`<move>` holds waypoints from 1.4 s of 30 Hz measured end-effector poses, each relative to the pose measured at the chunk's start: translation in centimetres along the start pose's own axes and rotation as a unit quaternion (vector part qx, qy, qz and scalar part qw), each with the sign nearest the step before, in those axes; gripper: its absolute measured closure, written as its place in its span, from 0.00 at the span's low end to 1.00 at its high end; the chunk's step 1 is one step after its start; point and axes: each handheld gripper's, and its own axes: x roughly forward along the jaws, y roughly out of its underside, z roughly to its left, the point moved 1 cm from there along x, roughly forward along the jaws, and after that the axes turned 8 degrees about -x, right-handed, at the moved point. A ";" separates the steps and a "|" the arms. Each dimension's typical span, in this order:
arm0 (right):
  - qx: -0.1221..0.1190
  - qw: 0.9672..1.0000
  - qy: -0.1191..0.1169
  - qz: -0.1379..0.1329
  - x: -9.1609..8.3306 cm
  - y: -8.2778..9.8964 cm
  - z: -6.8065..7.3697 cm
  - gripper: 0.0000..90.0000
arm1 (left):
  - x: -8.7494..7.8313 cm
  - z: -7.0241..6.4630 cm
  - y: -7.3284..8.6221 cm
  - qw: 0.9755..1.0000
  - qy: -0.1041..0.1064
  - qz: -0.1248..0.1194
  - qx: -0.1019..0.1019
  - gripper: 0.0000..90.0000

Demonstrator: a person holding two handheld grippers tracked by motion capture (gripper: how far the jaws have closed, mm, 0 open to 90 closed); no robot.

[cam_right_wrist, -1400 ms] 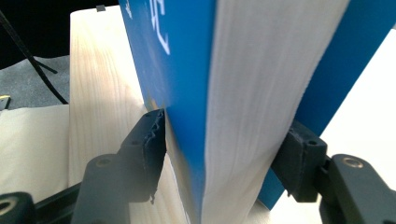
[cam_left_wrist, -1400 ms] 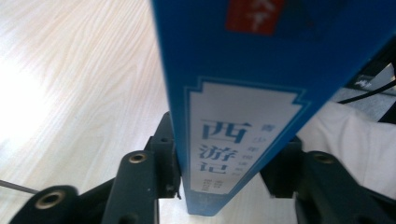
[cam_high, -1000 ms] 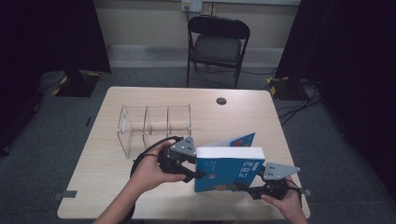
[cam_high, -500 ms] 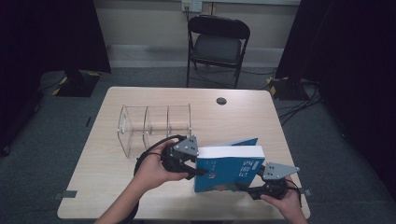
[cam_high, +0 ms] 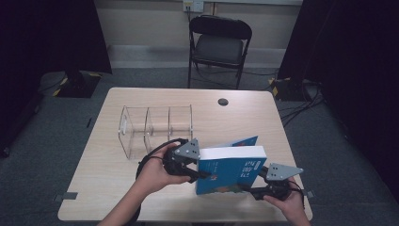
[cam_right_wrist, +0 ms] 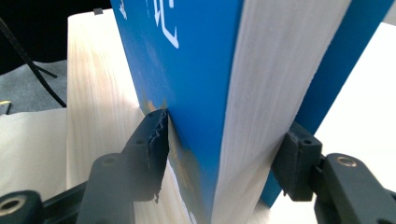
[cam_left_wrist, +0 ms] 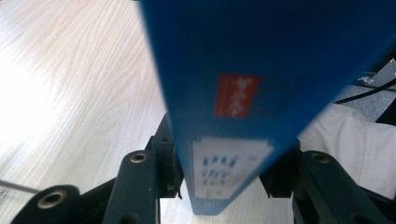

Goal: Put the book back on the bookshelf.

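Evidently the blue book (cam_high: 230, 170) stands on edge over the table (cam_high: 108, 174), long axis running between the hands, clear rack (cam_high: 155, 127) behind; the left gripper (cam_high: 190, 165) has its jaws closed on the spine end, the right gripper (cam_high: 263, 186) clamps the page edge

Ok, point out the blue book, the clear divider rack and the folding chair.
blue book (cam_high: 229, 172), high view, front cover.
clear divider rack (cam_high: 157, 123), high view, middle partition.
folding chair (cam_high: 219, 47), high view, seat.
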 end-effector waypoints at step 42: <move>-0.002 1.000 0.000 -0.001 0.0 0.1 0.1 0.46 | 1.1 -1.0 -2.7 0.996 -0.019 0.083 -0.023 0.63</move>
